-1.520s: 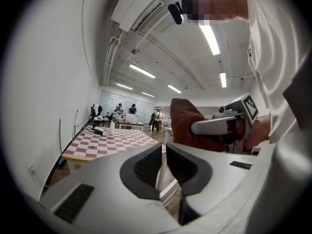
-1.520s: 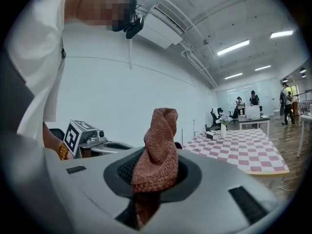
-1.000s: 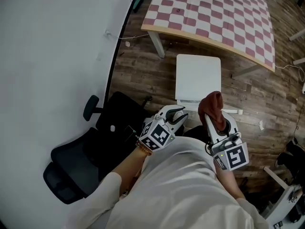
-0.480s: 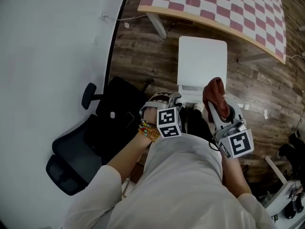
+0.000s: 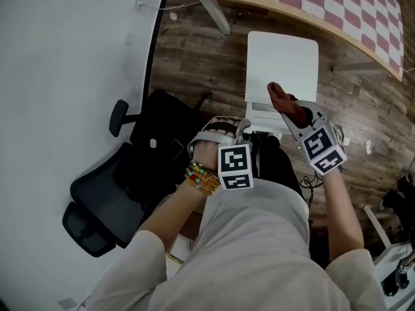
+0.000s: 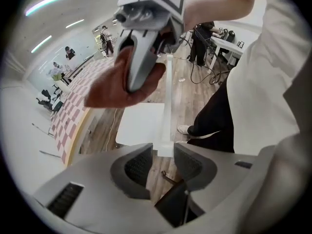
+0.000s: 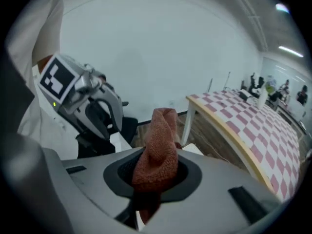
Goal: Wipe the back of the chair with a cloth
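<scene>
Cloth point(image 7: 158, 150), red-brown, bunched, being clamped in right hand-held gripper point(image 5: 293, 112) above white chair point(image 5: 283, 60) back. Left hand-held gripper point(image 6: 163, 162) jaws just opening, standing apart, gripping nothing.

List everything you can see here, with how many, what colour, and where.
chair: one, white, on the floor ahead, back nearest the person
table: one, pink-and-white checked top, beyond the chair
office chair: one, black, at the person's left
cloth: one, rust-red, clamped in the right gripper
floor: dark wood planks
left gripper: one, grey-white, jaws apart and just been opening, the chair's back showing in their gap
right gripper: one, grey-white, shut on the cloth, by the chair's back
</scene>
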Demonstrator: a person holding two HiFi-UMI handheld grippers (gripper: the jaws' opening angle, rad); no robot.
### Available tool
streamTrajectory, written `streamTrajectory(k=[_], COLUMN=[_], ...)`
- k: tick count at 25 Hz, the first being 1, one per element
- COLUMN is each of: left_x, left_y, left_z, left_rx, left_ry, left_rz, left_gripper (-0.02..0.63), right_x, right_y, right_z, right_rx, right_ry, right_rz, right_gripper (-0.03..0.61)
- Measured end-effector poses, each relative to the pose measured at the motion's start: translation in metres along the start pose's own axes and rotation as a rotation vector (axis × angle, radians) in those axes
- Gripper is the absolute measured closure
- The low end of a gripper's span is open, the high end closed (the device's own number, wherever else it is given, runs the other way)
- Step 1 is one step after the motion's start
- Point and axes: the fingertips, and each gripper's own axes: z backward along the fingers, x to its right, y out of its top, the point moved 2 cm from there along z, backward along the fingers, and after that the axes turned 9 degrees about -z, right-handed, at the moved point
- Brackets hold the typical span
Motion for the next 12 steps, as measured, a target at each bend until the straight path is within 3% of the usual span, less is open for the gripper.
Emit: streamTrajectory(k=[3,7,12], left_x=[0.003,0.006,0.007], left_y=[-0.002,-0.002,-0.002], left_z=[-0.008,-0.018,-0.030], left_rx=[-0.022,-0.015,-0.018], left_ry=[-0.018,-0.020,-0.007], left_rz=[-0.008,-0.016,-0.035], left_gripper=[0.406,0.403,0.403], right_x=[0.001,-0.001,-0.001], right_y=[-0.026,-0.061,-0.095], right_z=[-0.038,-0.084,-0.132], right_rx=[-0.173,-0.378,-0.518], right_ry=[0.086,0.192,0.296], right_rz=[0.093,0.213,0.297], right_gripper=[0.492,0.492,0.491])
